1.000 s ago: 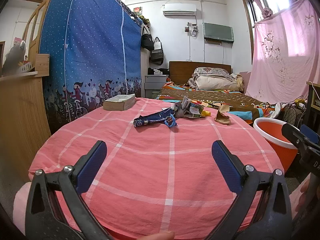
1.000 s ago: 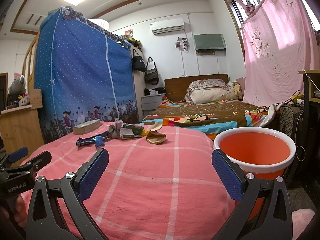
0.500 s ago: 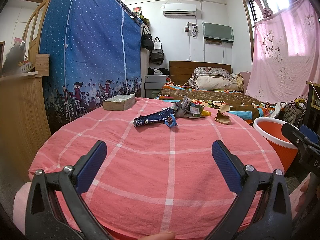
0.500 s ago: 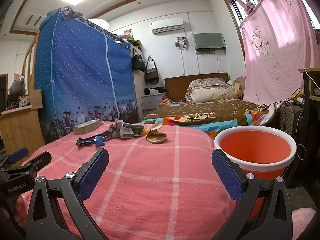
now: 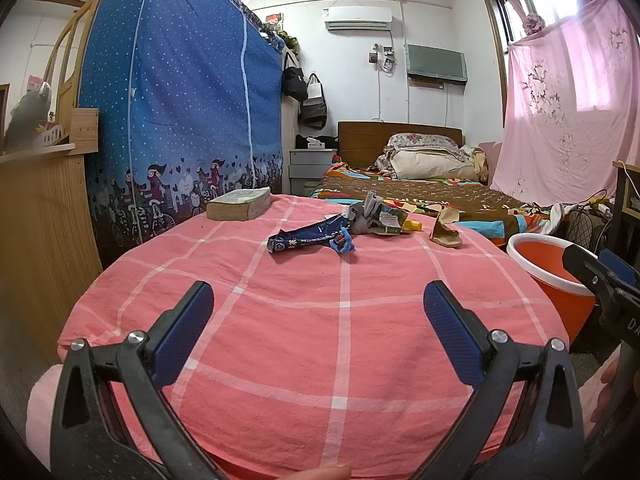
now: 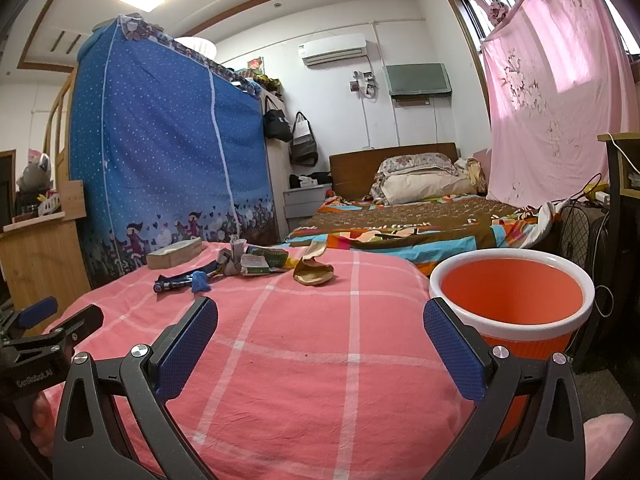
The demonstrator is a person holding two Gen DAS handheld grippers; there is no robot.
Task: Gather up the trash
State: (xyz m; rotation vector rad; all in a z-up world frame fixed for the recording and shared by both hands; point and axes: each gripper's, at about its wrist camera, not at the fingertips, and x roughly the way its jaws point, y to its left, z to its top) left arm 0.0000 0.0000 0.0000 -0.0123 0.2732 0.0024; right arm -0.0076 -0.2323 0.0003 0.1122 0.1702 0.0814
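1. Hovering low over the near edge of a table draped in a pink cloth with white checks (image 5: pixel 340 332): the left gripper (image 5: pixel 319 312), blue-padded jaws spread wide, nothing between them.
2. Hovering likewise at the table's 4 o'clock side: the right gripper (image 6: pixel 320 326), jaws also spread wide and gripping nothing.
3. Lying at the far side of the cloth, toward 12 o'clock from the left gripper: a long dark-blue crumpled wrapper (image 5: pixel 306 237), with a small blue twisted scrap (image 5: pixel 342 243) touching its right end.
4. Resting just beyond, at about 1 o'clock: a crumpled grey-and-green packet (image 5: pixel 374 218), with a yellow cap (image 5: pixel 412 225) at its right edge.
5. Sitting apart to the right of that packet: a crumpled tan paper piece (image 5: pixel 445 229).
6. Lying at 11 o'clock, clear of the trash: a thick worn book (image 5: pixel 239 209).
7. Standing off the table's right side, at 2 o'clock from the right gripper: an orange plastic bin with a white rim (image 6: pixel 512 300), its inside looking bare.
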